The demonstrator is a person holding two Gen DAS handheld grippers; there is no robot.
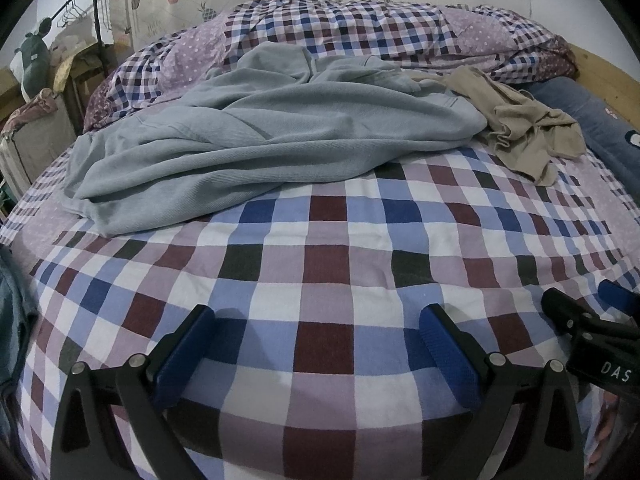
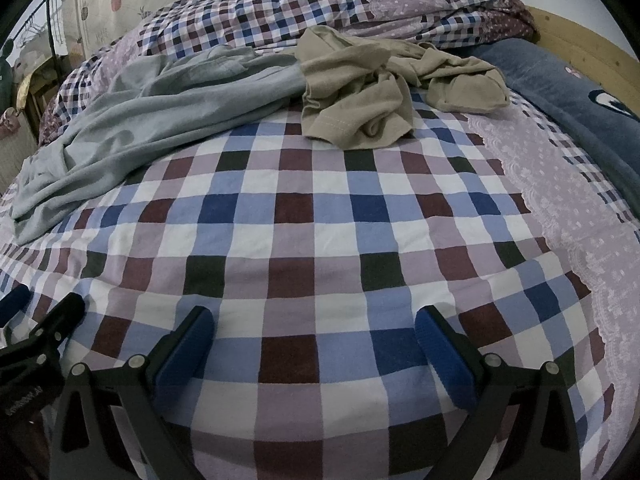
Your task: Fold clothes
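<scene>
A crumpled light grey-blue garment [image 1: 256,136] [image 2: 132,116] lies across the far half of the checked bed. To its right sits a bunched beige garment [image 1: 520,128] [image 2: 372,88], partly touching it. My left gripper [image 1: 318,316] hovers open over bare checked sheet near the front edge, well short of both clothes. My right gripper [image 2: 314,316] is open too, over the sheet, with the beige garment straight ahead. Each gripper shows at the edge of the other's view: the right one [image 1: 592,312], the left one [image 2: 36,312]. Nothing is between either pair of fingers.
A checked sheet [image 1: 320,264] covers the bed, with a rolled checked quilt [image 1: 360,28] along the far side. A dark blue pillow [image 2: 572,84] and a wooden bed frame [image 2: 580,44] sit at the right. A clothes rack [image 1: 84,12] and boxes stand at the left.
</scene>
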